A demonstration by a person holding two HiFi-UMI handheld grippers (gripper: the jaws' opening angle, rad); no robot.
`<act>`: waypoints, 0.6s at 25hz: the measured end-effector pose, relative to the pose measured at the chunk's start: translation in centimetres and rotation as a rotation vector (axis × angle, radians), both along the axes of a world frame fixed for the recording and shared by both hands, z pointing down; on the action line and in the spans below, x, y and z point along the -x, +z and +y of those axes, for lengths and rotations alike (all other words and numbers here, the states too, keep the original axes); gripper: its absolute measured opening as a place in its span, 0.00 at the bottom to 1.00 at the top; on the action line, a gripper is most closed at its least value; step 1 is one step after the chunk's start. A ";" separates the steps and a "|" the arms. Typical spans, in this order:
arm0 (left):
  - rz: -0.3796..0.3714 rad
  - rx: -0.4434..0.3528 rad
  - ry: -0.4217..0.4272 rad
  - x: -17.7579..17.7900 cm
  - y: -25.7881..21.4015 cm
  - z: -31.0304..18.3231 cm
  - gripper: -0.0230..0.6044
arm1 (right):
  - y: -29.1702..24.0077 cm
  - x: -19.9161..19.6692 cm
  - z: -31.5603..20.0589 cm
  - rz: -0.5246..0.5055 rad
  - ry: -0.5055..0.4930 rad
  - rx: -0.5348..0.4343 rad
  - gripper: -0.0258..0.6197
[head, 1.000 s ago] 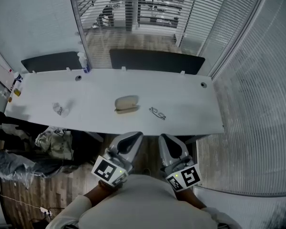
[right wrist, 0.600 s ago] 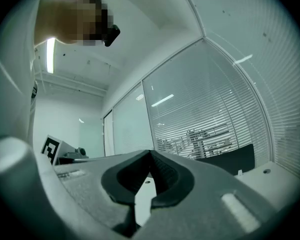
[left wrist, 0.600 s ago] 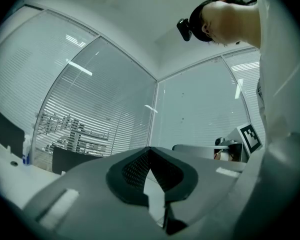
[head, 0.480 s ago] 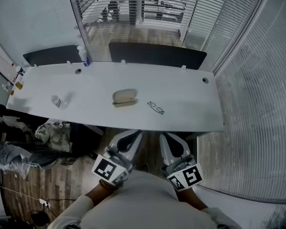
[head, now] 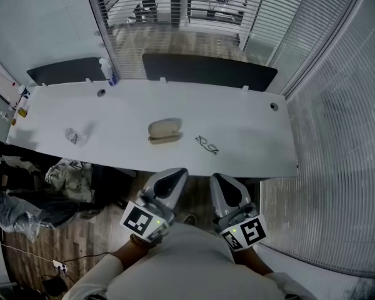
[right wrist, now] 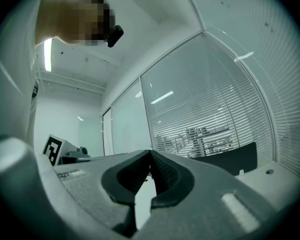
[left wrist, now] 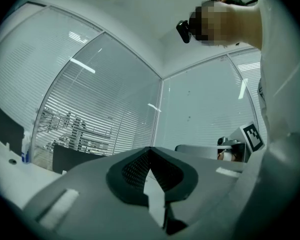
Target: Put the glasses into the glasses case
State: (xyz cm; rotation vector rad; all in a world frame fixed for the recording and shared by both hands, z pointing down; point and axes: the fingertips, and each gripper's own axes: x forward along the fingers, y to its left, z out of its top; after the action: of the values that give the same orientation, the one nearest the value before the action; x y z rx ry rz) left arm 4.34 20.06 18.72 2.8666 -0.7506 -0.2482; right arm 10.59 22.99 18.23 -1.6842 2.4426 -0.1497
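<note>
On the long white table (head: pixel 250 127) a beige glasses case (head: pixel 164 130) lies closed near the middle. A pair of thin-framed glasses (head: pixel 207 145) rests just to its right, close to the front edge. My left gripper (head: pixel 173 177) and right gripper (head: pixel 220 181) hover side by side below the table's front edge, short of both objects. Each one is shut, with nothing between its jaws. The left gripper view shows my left gripper (left wrist: pixel 150 150) with tips together, pointing at glass walls. In the right gripper view my right gripper (right wrist: pixel 150 153) looks the same.
A small crumpled clear object (head: pixel 72 135) lies on the table's left part, and a bottle (head: pixel 106 71) stands at its far edge. Dark panels (head: pixel 209 72) stand behind the table. Bags (head: pixel 65 174) sit on the floor at the left. Blind-covered glass walls (head: pixel 337 136) close off the right side.
The head view has shifted a little, so the table sits slightly higher in the picture. Both grippers stay shut and side by side. Case and glasses have not moved.
</note>
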 end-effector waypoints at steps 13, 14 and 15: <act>0.040 -0.001 0.034 2.9 -0.9 -13.4 0.04 | -1.9 3.3 -14.2 0.071 0.017 -0.022 0.04; 0.037 -0.002 0.041 3.0 -0.8 -14.1 0.04 | -1.9 3.5 -15.0 0.073 0.022 -0.025 0.04; 0.034 -0.002 0.048 3.2 -0.7 -14.8 0.04 | -1.8 3.6 -15.7 0.074 0.027 -0.024 0.04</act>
State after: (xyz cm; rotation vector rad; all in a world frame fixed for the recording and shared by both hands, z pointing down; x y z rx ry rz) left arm 1.17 5.29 17.98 2.8707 -0.6754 -0.2911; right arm 6.95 7.27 16.47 -1.7417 2.4621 -0.0551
